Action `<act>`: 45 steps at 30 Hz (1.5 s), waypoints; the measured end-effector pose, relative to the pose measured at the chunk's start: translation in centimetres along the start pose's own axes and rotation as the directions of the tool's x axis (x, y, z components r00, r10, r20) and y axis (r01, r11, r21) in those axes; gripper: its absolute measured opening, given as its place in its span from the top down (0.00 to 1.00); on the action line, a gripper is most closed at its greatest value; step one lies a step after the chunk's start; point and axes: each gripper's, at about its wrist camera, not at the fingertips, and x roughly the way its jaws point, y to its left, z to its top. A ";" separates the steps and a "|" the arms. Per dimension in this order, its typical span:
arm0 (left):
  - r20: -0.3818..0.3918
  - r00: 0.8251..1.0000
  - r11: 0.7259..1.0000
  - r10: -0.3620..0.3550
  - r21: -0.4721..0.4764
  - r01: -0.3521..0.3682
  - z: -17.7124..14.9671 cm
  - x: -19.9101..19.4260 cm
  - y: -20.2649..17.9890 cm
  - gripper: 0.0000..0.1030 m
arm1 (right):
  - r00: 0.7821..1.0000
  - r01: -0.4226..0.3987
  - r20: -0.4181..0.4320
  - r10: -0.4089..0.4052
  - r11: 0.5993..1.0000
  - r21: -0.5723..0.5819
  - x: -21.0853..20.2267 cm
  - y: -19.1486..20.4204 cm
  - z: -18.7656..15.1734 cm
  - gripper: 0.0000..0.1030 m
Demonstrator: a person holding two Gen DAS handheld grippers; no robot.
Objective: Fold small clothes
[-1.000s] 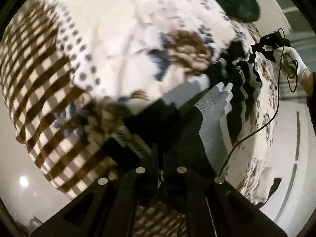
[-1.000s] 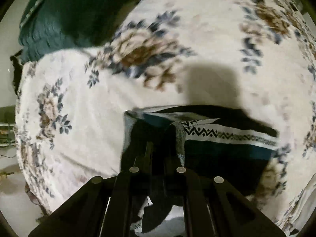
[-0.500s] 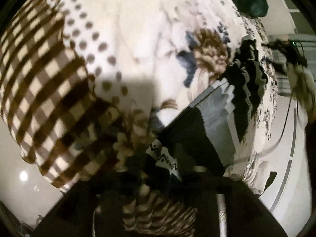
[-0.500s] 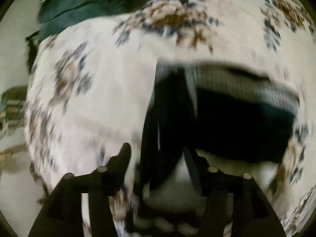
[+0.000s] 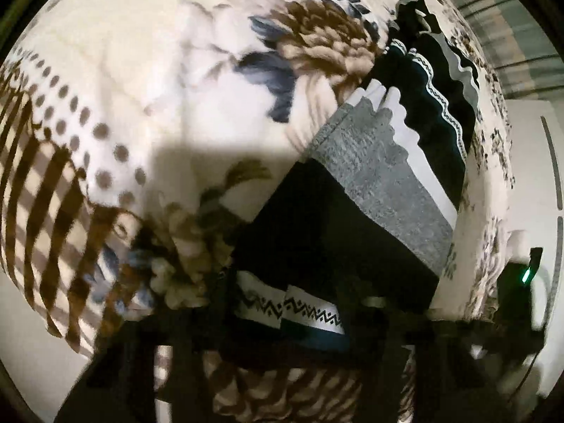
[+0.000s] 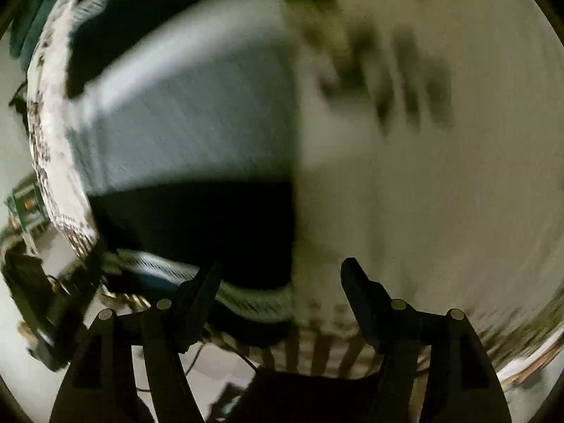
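A small knit garment (image 5: pixel 370 190) with black, grey, white and teal bands and zigzag trim lies folded on the floral blanket (image 5: pixel 176 81). My left gripper (image 5: pixel 292 320) is blurred; its fingers stand wide apart over the garment's near zigzag edge (image 5: pixel 299 312), open and holding nothing. In the blurred right wrist view the garment (image 6: pixel 197 148) lies ahead to the left. My right gripper (image 6: pixel 282 278) is open and empty, its left fingertip (image 6: pixel 208 278) over the garment's near edge.
The blanket has a brown checked border (image 5: pixel 46 211) hanging over the bed edge, with pale floor (image 5: pixel 24 335) below. The other gripper with a green light (image 5: pixel 525 275) shows at the right edge of the left wrist view.
Both grippers have opened and let go of the garment, which now lies flat and folded. The right gripper has swung quickly toward the near bed edge.
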 end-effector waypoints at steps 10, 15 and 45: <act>0.020 0.997 0.998 0.069 0.009 -0.069 -1.3 -1.0 1.4 0.97 | 0.986 -0.119 0.124 0.113 0.992 0.043 1.9 -2.5 -6.1 0.94; -0.004 0.993 0.988 0.121 0.100 -0.120 0.0 -3.5 -1.1 0.90 | 0.990 -0.093 0.105 0.095 0.995 -0.019 -0.5 -1.5 -4.2 0.65; 0.105 0.960 0.874 -0.258 0.449 0.186 41.2 6.8 -23.2 0.93 | 0.775 -0.292 0.587 0.232 0.957 0.007 -23.7 4.8 40.9 0.96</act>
